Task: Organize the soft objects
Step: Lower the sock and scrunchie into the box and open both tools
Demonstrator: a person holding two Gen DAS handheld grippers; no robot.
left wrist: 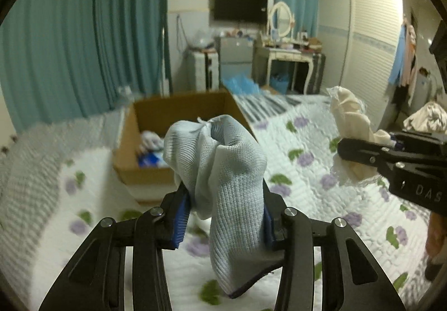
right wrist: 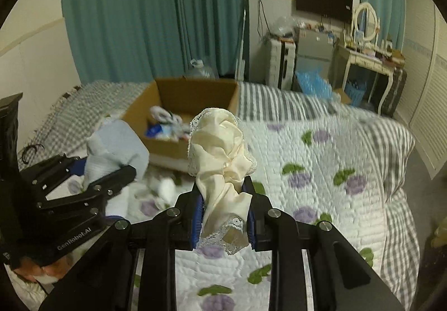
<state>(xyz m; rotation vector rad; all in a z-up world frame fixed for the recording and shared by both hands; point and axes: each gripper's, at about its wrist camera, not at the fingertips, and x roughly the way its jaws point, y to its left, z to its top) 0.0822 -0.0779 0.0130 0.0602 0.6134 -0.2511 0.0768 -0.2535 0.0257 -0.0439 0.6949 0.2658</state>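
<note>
Both of my grippers are loaded short of the cardboard box (left wrist: 156, 171), left gripper (left wrist: 223, 216) jaws pinching a blue sock (left wrist: 223, 171), right gripper (right wrist: 223, 216) jaws pinching a cream lace cloth (right wrist: 220, 148); either limp piece could snag the box rim and spill onto the bed (right wrist: 321, 199).

The right gripper (right wrist: 223, 210) pinches a cream lace-trimmed cloth (right wrist: 223, 148) in its jaws above the bed (right wrist: 321, 148); the left gripper (right wrist: 111, 174) holds a pale blue sock (right wrist: 117, 143) near the cardboard box (right wrist: 192, 95)
</note>
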